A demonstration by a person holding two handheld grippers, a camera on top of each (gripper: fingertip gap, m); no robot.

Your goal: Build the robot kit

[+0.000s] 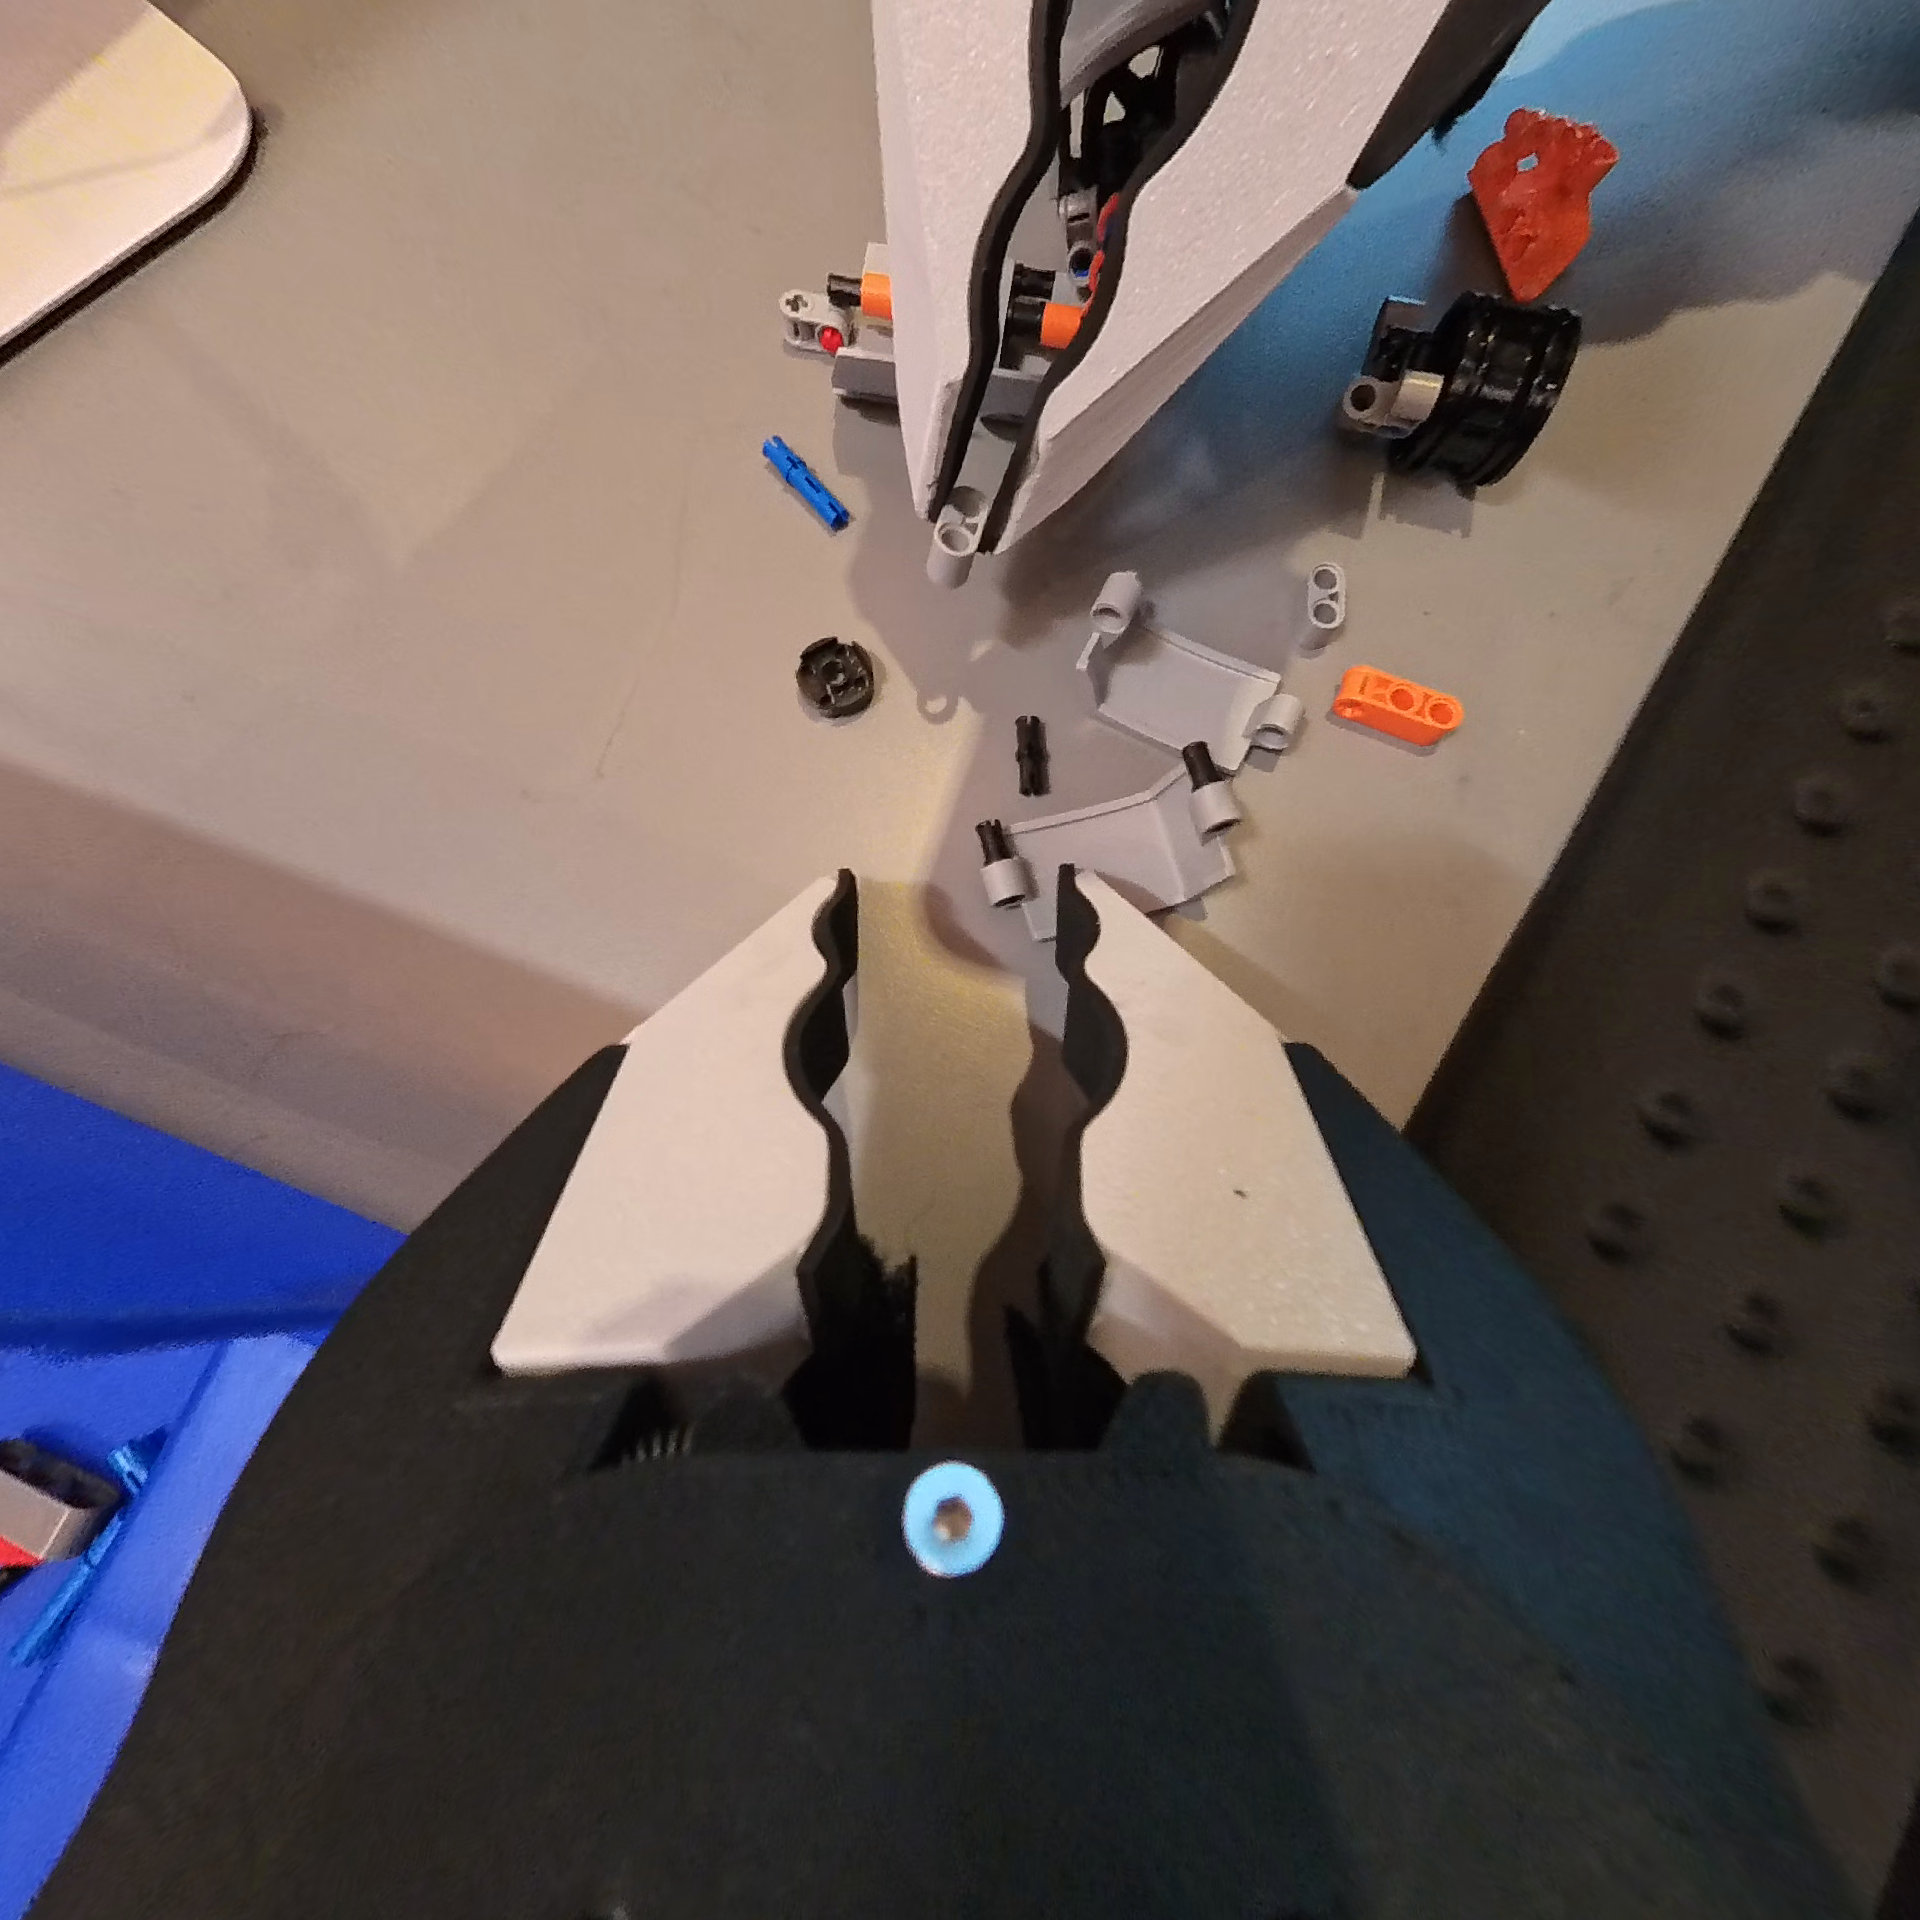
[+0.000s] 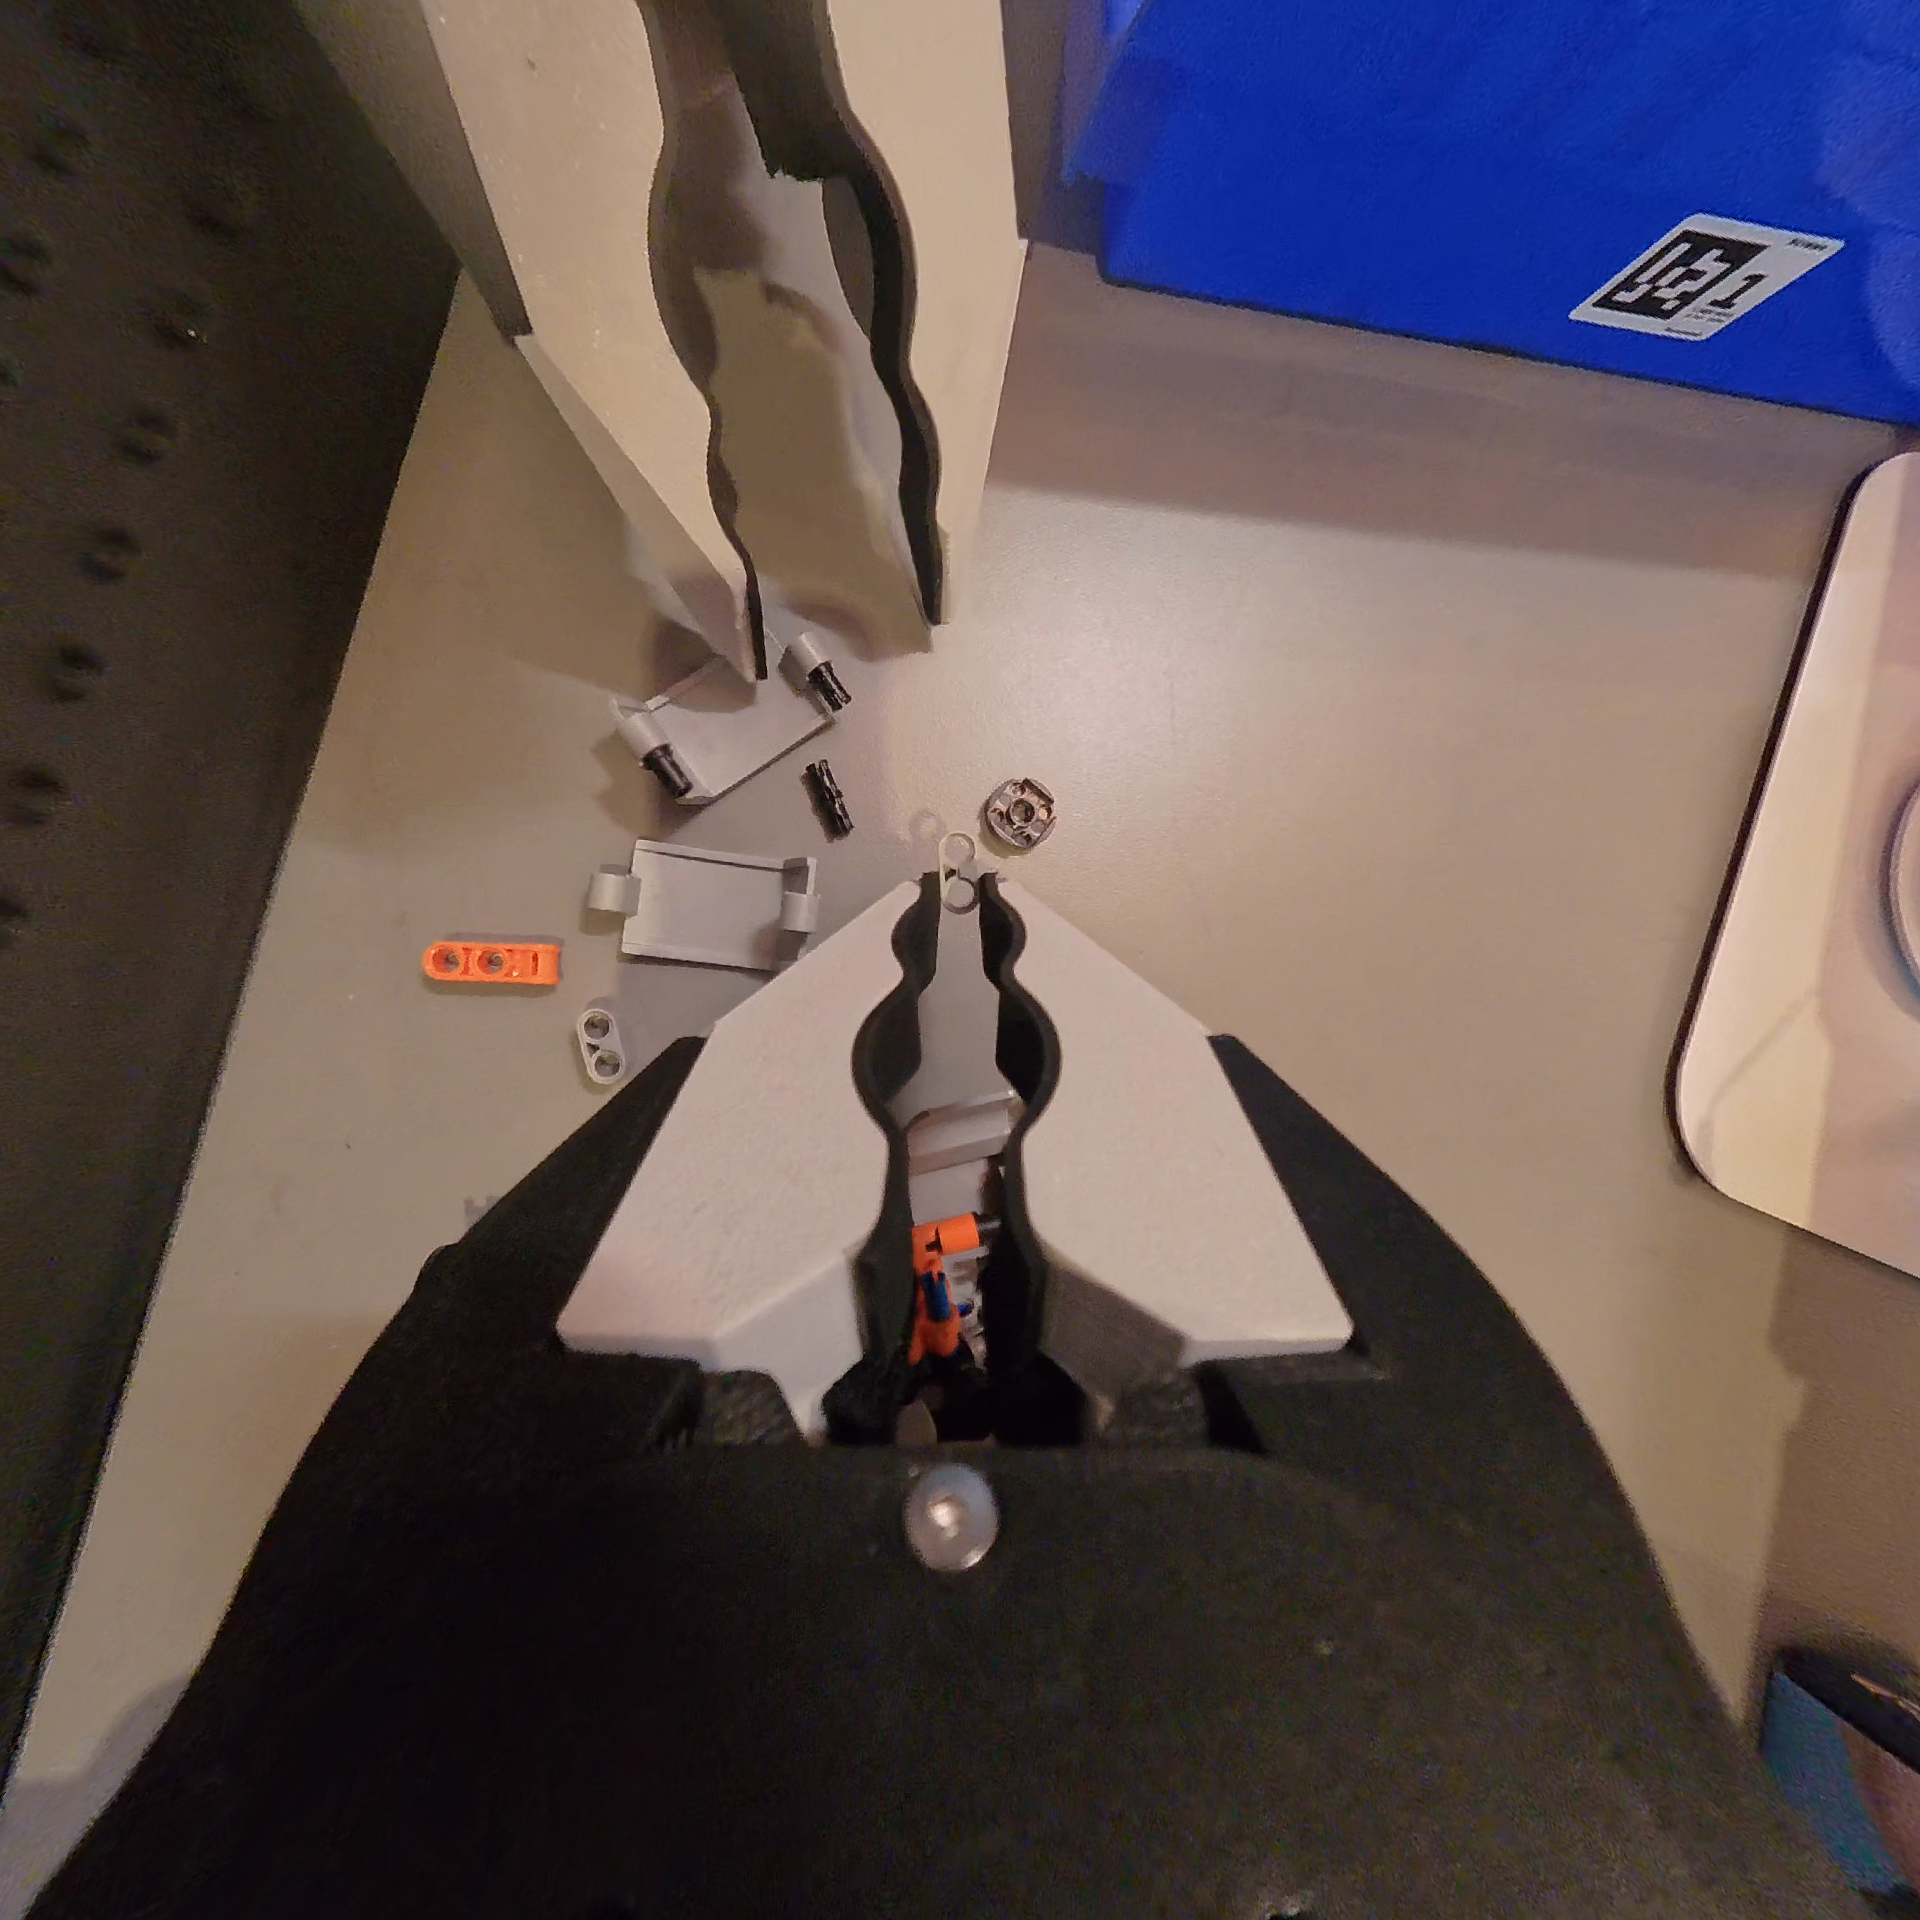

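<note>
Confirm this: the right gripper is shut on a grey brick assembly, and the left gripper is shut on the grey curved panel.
Not quite. The left wrist view shows the left gripper open and empty, just above the grey curved panel. The right gripper is indeed shut on the grey brick assembly.

The table (image 1: 416, 520) is grey; the grippers' fingers (image 1: 707, 1143) are white with black wavy pads; the bin (image 2: 1455, 156) is blue; loose bricks: an orange beam (image 1: 1397, 707), a blue pin (image 1: 805, 483), a black wheel (image 1: 1486, 384).
</note>
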